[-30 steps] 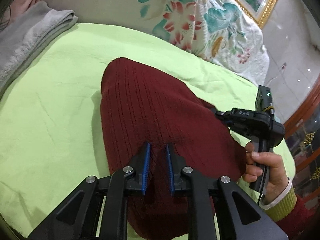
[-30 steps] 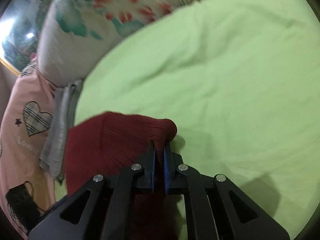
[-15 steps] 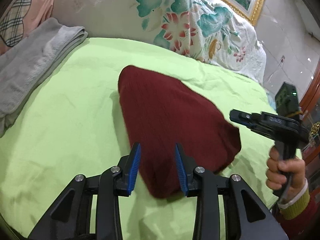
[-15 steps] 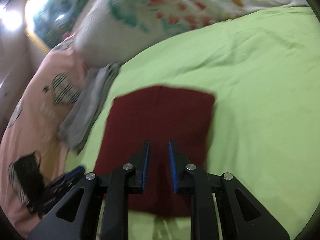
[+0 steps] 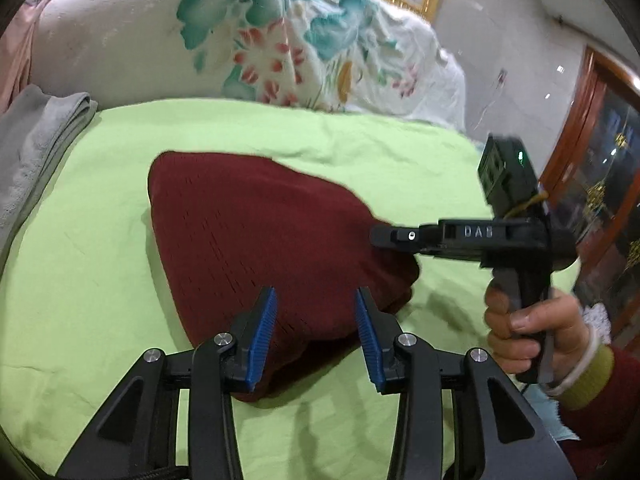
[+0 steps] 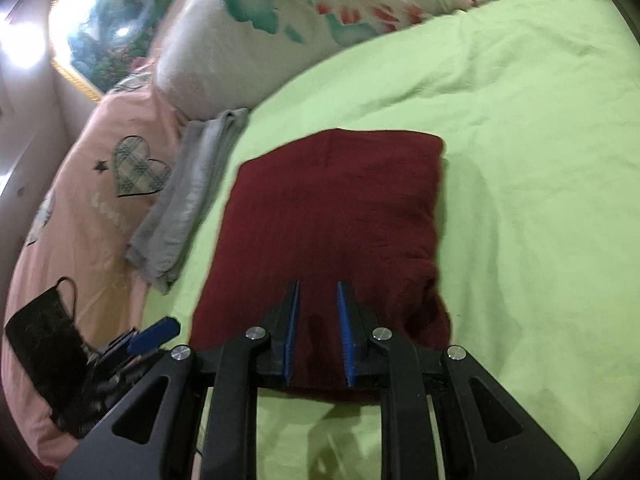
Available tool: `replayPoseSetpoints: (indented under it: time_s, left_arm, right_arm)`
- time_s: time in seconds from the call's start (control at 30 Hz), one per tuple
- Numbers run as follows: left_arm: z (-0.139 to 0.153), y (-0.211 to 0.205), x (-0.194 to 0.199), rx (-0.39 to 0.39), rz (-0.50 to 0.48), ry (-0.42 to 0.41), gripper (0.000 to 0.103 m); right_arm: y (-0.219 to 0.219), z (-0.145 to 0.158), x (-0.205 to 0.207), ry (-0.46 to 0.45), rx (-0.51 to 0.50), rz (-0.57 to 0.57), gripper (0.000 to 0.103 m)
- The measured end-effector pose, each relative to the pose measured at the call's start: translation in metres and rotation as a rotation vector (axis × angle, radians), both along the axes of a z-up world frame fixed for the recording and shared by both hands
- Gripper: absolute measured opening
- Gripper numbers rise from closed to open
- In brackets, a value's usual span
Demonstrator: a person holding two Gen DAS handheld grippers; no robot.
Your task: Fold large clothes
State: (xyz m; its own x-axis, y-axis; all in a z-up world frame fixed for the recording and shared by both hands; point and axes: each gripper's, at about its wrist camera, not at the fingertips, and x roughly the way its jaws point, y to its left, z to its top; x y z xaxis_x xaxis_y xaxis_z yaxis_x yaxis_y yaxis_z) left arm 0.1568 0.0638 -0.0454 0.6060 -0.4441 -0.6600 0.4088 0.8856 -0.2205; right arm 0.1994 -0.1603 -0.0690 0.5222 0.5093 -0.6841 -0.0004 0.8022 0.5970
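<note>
Left wrist view: left gripper (image 5: pixel 316 320) hung with jaws wide apart, empty, over near corner of folded maroon sweater (image 5: pixel 260 232) lying on green bed sheet (image 5: pixel 80 280). Right gripper (image 6: pixel 318 320) likewise parted, empty. Best pressed flat, edges squared, no dragging.

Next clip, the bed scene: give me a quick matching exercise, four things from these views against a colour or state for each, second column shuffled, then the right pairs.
Things:
1. sweater
2. towel
3. left gripper
4. face mask

Colour or state:
A. black, lying on the pink bedding
B. open, jaws apart with nothing between them
C. dark red, folded flat on the green sheet
D. grey, folded beside the floral pillow

Pairs: 1-C, 2-D, 3-B, 4-A
</note>
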Motion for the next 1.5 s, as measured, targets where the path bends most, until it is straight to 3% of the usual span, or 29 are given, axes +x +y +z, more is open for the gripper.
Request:
replayPoseSetpoints:
  time_s: [0.07,0.13,0.27,0.4,0.6,0.8,0.87,0.93,1.0,1.07,1.23,1.33,1.5]
  left_arm:
    - [-0.016,-0.001,0.007,0.003,-0.013,0.059,0.040]
    - [-0.028,0.003,0.012,-0.017,-0.007,0.097,0.034]
    - [-0.038,0.007,0.022,-0.073,-0.014,0.146,0.033]
    - [-0.045,-0.003,0.022,-0.026,-0.026,0.137,0.033]
    - [-0.038,0.003,0.022,-0.039,-0.020,0.144,0.032]
    - [-0.012,0.017,0.005,-0.043,0.033,0.083,0.039]
    - [-0.010,0.025,0.005,-0.049,0.084,0.083,0.040]
    - [-0.016,0.030,0.012,-0.034,0.128,0.105,0.041]
    - [-0.024,0.030,0.018,0.017,0.177,0.131,0.041]
    - [-0.026,0.028,0.019,0.058,0.197,0.131,0.042]
    - [-0.025,0.022,0.017,0.122,0.214,0.114,0.042]
    - [-0.021,0.028,0.010,0.090,0.226,0.120,0.042]
    - [-0.012,0.033,-0.007,0.097,0.257,0.115,0.049]
  right_arm:
    - [-0.004,-0.013,0.003,0.047,-0.015,-0.029,0.020]
    - [-0.009,-0.029,0.004,0.082,0.006,-0.047,0.019]
    - [-0.017,-0.037,0.002,0.072,0.019,-0.066,0.016]
    - [-0.020,-0.038,0.002,0.074,0.018,-0.076,0.016]
    - [-0.018,-0.031,0.000,0.090,0.015,-0.077,0.019]
    - [-0.002,0.006,-0.012,-0.013,0.017,0.010,0.020]
    - [0.006,0.002,-0.010,0.004,0.001,0.042,0.021]
    - [0.007,-0.013,-0.006,0.073,-0.089,0.021,0.021]
    - [0.000,-0.029,-0.005,0.130,-0.105,-0.014,0.020]
    - [-0.007,-0.033,-0.006,0.133,-0.048,-0.034,0.020]
    - [-0.001,-0.018,-0.007,0.110,-0.080,-0.024,0.021]
    - [0.006,-0.004,-0.014,0.077,-0.086,-0.006,0.021]
    - [0.009,0.018,-0.024,0.018,-0.107,0.009,0.036]
